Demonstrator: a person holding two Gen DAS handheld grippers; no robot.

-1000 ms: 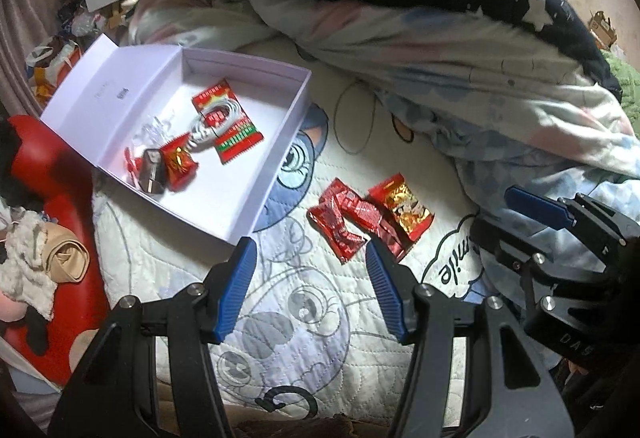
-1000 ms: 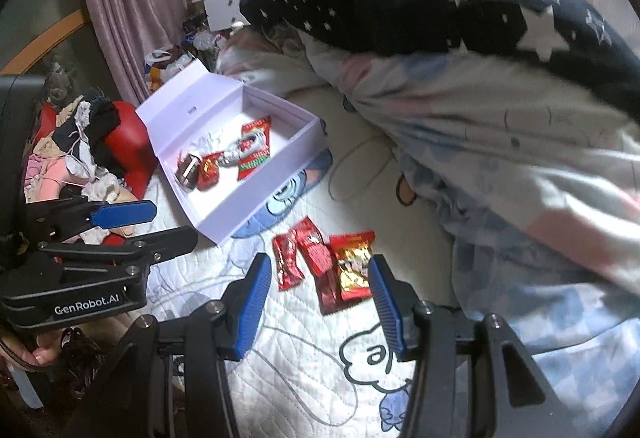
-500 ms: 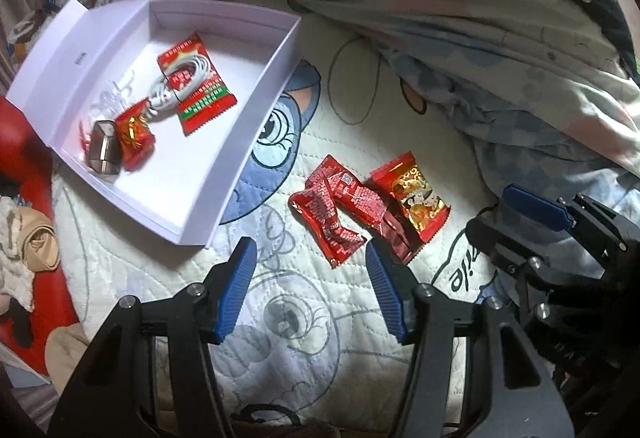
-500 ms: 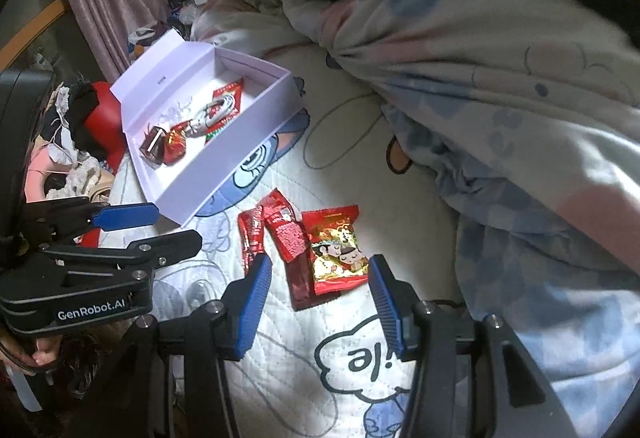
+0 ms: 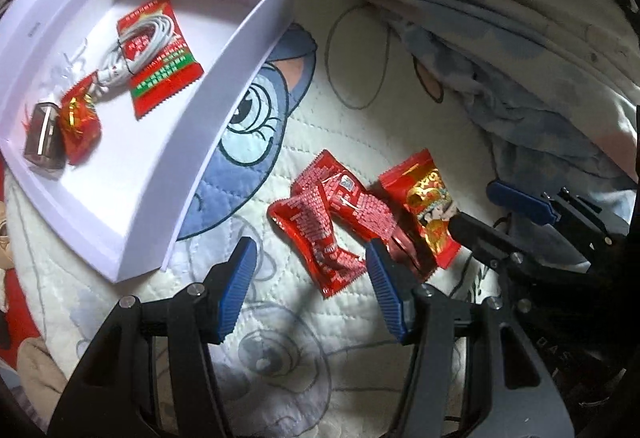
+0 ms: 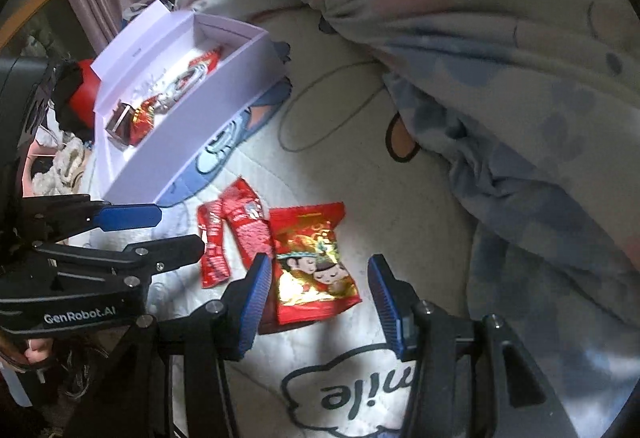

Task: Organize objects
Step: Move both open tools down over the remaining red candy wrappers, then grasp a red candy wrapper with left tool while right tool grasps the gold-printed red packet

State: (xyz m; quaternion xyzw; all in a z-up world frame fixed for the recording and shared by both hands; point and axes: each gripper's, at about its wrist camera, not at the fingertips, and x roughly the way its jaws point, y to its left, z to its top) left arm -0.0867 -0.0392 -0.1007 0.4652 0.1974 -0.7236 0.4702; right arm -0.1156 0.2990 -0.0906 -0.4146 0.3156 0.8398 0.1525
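Three red snack packets lie together on the quilt: a plain red one (image 5: 316, 238), a second red one (image 5: 356, 204) and a red-gold one with cartoon faces (image 6: 314, 262). My left gripper (image 5: 310, 288) is open just above the plain red packet. My right gripper (image 6: 316, 296) is open, its fingers straddling the red-gold packet. An open white box (image 5: 248, 22) at the left holds a red-green packet (image 5: 164, 66), a coiled white cable (image 5: 140, 42), a small red-gold packet (image 5: 78, 122) and a dark cube (image 5: 42, 138).
A bunched pastel duvet (image 6: 500, 58) rises behind and to the right of the packets. The box lid (image 5: 44, 10) lies open to the left. Red fabric and clothes (image 6: 76, 98) lie beyond the bed's left edge.
Both grippers have moved down and forward toward the three packets, which now look larger. Both stay open and empty.
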